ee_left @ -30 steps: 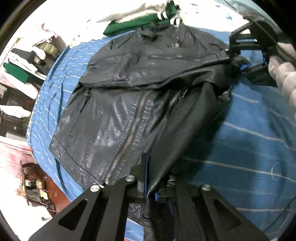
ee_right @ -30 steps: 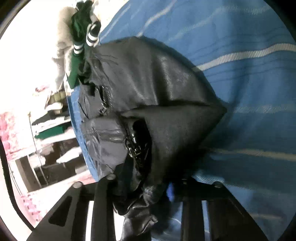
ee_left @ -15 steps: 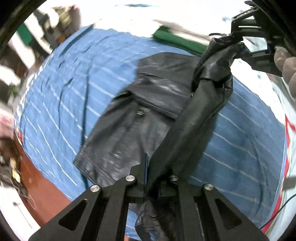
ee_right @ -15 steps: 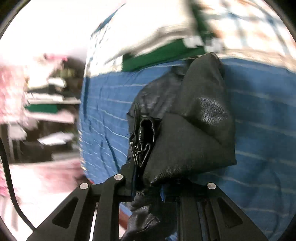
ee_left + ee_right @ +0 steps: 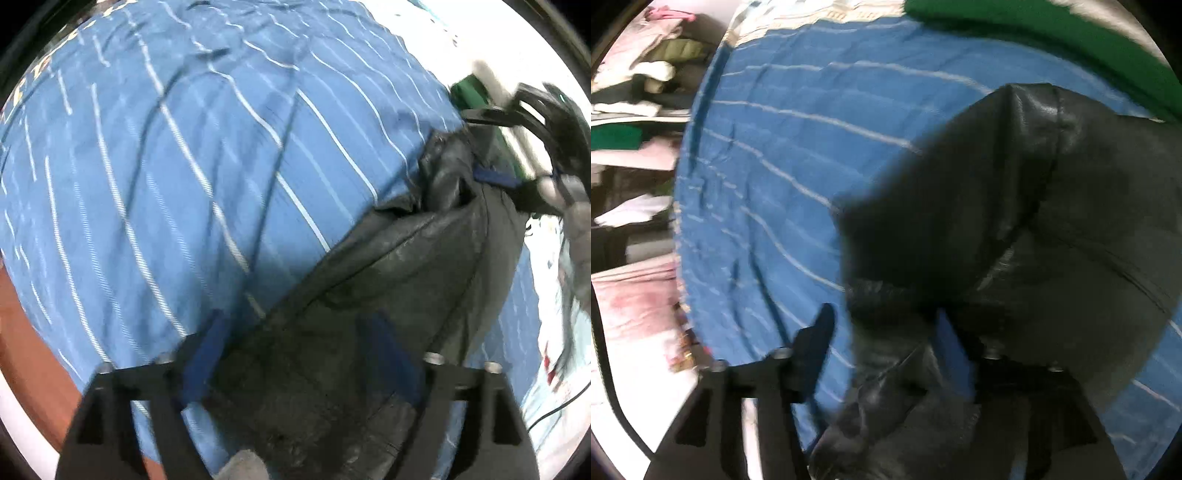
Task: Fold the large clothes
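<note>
A black leather jacket lies folded over itself on the blue striped bedsheet. In the left wrist view my left gripper points steeply down over the jacket's near end. Its jaws are opening, and the leather lies loose between the blue pads without being pinched. In the right wrist view the jacket fills the right half. My right gripper is also opening. A fold of leather sits between its fingers, and blue sheet shows between the left finger and the fold.
A green garment and pale laundry lie at the far edge of the bed, just beyond the jacket. A person's hand shows at the right of the left wrist view. Reddish floor borders the bed, with cluttered shelves past it.
Both grippers swept across the bed with the jacket's edge pinched, folding it over. Their jaws have now spread and the leather is let go.
</note>
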`<state>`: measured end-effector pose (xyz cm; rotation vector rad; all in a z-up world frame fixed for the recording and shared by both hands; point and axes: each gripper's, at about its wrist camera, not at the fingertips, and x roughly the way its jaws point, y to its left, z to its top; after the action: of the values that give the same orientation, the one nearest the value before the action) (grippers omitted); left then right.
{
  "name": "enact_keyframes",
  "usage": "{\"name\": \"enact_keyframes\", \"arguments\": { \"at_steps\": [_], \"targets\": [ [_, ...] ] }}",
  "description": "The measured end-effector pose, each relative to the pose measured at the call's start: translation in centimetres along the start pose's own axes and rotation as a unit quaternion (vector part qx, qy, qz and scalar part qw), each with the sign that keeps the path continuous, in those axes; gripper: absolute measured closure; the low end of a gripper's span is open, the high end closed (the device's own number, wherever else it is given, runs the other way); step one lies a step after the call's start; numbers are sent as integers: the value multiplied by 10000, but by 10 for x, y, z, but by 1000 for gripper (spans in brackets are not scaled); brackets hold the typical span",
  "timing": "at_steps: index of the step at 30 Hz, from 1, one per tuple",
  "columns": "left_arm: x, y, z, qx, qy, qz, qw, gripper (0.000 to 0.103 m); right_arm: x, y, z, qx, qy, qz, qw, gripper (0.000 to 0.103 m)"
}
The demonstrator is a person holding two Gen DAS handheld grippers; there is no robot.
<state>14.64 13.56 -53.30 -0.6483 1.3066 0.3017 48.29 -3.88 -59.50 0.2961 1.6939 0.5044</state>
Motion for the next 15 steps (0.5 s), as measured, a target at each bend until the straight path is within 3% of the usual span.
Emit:
{"name": "enact_keyframes", "arguments": {
  "at_steps": [4,6,9,12,15],
  "targets": [
    [-15,-2,-2,76,-226,129,9996,14,-45,-26,-12,56,-361,962,9947,29],
    [-8,-13,-6,225,-216,254,9992,11,-82,-57,-27,184,-826,910,9922,29],
    [31,-17,-8,219,-52,729,9971,11,-120,-125,-46,656,-1291,479,9883,29],
    [58,-12,-11,183,-6,913,9957,4,-115,-196,-49,1217,-1269,495,9832,29],
    [57,-13,-11,245,-92,971,9949,4,-92,-247,-34,1284,-1169,928,9804,29]
  ]
}}
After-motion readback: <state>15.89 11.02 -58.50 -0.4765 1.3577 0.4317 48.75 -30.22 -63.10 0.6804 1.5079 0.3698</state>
